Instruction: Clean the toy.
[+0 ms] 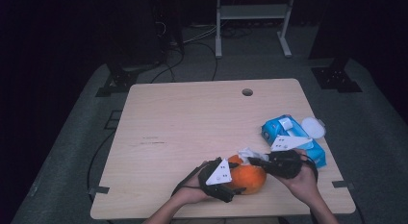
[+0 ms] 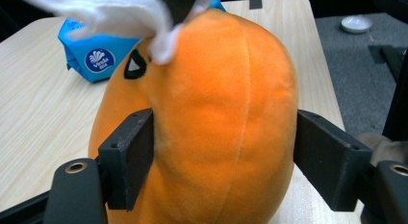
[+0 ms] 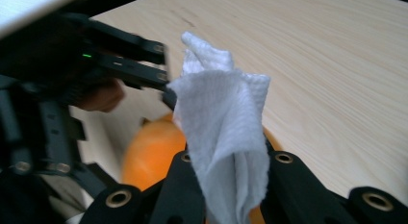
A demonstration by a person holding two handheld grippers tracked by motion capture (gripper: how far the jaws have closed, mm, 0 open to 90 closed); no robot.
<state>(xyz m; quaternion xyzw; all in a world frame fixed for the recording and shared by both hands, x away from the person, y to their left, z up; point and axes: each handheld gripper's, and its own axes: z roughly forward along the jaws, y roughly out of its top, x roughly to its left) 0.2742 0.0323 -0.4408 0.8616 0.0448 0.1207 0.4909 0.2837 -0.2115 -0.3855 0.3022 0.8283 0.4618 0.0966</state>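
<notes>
An orange plush toy (image 1: 250, 180) with a black triangle eye lies near the table's front edge. My left gripper (image 1: 239, 184) is shut on it; in the left gripper view both black pads (image 2: 130, 156) press into the sides of the plush (image 2: 216, 89). My right gripper (image 1: 256, 161) comes in from the right, shut on a white tissue (image 1: 247, 154). The tissue (image 3: 221, 113) stands up between that gripper's jaws (image 3: 231, 173) and rests against the top of the plush (image 3: 149, 156) by the eye. In the left gripper view the tissue (image 2: 120, 15) hangs over the plush.
A blue tissue pack (image 1: 288, 135) lies at the table's right side, just behind the right hand. A white round dish (image 1: 312, 126) sits by the right edge. The wooden table (image 1: 192, 123) has a cable hole (image 1: 247, 92) at the back. A metal stand (image 1: 252, 12) is beyond.
</notes>
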